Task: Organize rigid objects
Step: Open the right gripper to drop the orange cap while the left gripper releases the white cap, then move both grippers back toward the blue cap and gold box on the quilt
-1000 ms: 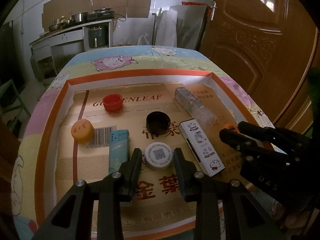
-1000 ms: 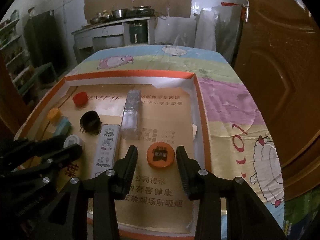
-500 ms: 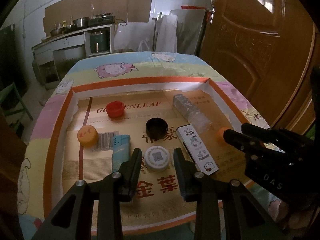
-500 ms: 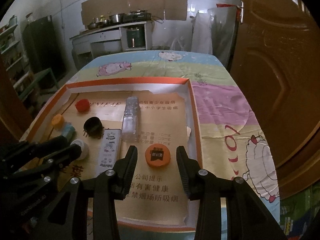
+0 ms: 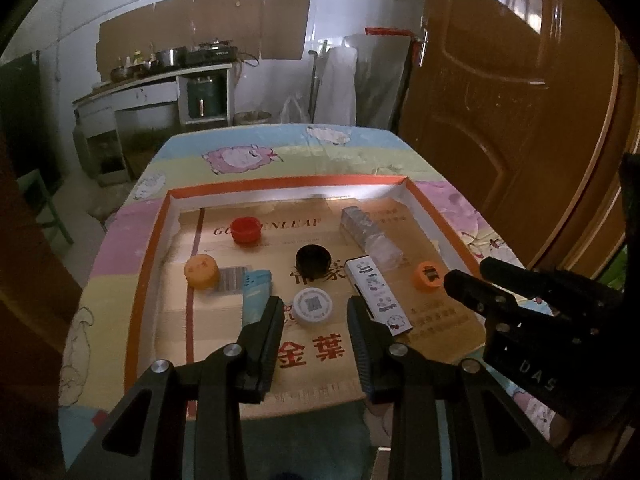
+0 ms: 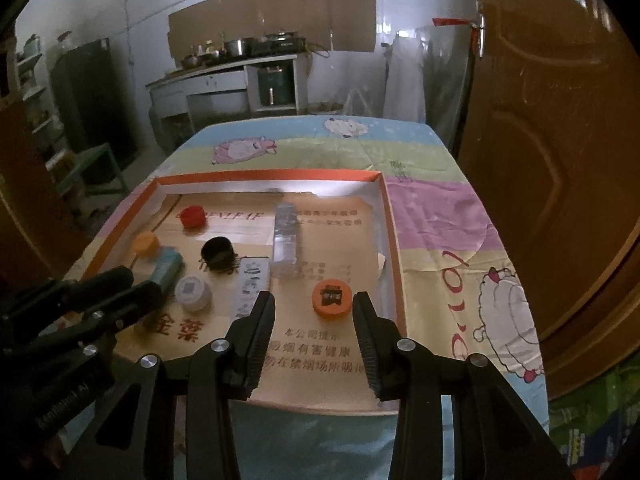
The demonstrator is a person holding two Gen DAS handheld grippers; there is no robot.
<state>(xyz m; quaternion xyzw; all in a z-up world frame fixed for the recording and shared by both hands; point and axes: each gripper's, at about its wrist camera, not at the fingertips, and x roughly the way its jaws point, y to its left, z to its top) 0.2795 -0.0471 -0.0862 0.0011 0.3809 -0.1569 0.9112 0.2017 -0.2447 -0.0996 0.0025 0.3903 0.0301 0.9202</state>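
We take the shallow orange-rimmed tray (image 5: 150,248) as the landmark; it lies on the sheep-print tablecloth (image 5: 344,152) and, we judge, serves to keep the loose items confined for sorting.

The clear plastic case (image 5: 370,234) lies flat toward the tray's far right, its long axis running from the far wall toward the near right. The white patterned lighter (image 5: 378,296) lies just nearer than the case, touching or almost touching its end, on a similar diagonal. The blue lighter (image 5: 256,294) lies left of tray centre, long axis roughly parallel to the side walls.

The caps rest flat. The white cap (image 5: 314,306) sits near centre toward the near edge, the black cap (image 5: 314,260) just beyond it, and the orange printed cap (image 6: 332,300) near the right wall. The yellow-orange cap (image 5: 202,271) sits by the left wall and the red cap (image 5: 245,230) toward the far left.

The left gripper (image 5: 316,312) hangs above the near edge, jaws apart and empty, framing the white cap. The right gripper (image 6: 314,312) hangs likewise, fingers parted with nothing between them, framing the orange printed cap. We judge each is aligned for a separate pick.
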